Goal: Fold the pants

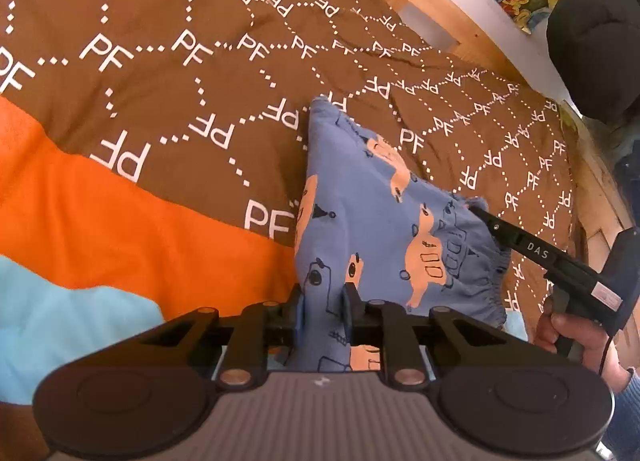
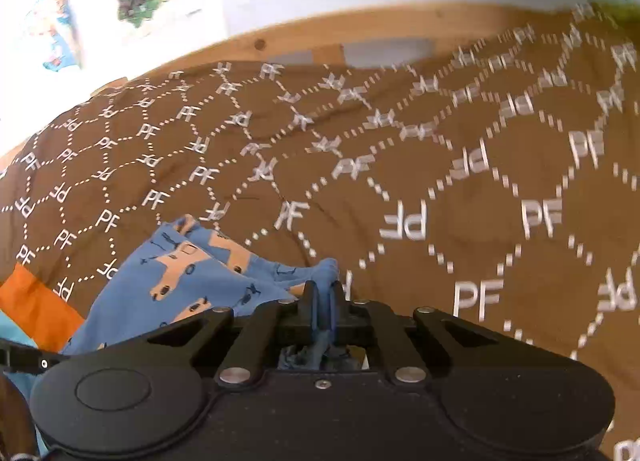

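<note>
Left wrist view: pants (image 1: 384,221), blue with tan print, on brown quilt (image 1: 180,61), bunched between fingers of left gripper (image 1: 322,301), clamped. At 3 o'clock, right gripper (image 1: 478,209) pinching waistband, hand (image 1: 576,337) at 4. Right wrist view: jaws closed tight on blue fabric, pants spreading toward 9 o'clock.

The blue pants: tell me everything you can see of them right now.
The blue pants look like soft knit, printed with tan vehicles outlined in dark line, with a gathered elastic waistband. They lie bunched and partly lifted on the brown PF-patterned bedspread. The left gripper has cloth between its fingers; the right gripper is shut on another pinch.
</note>
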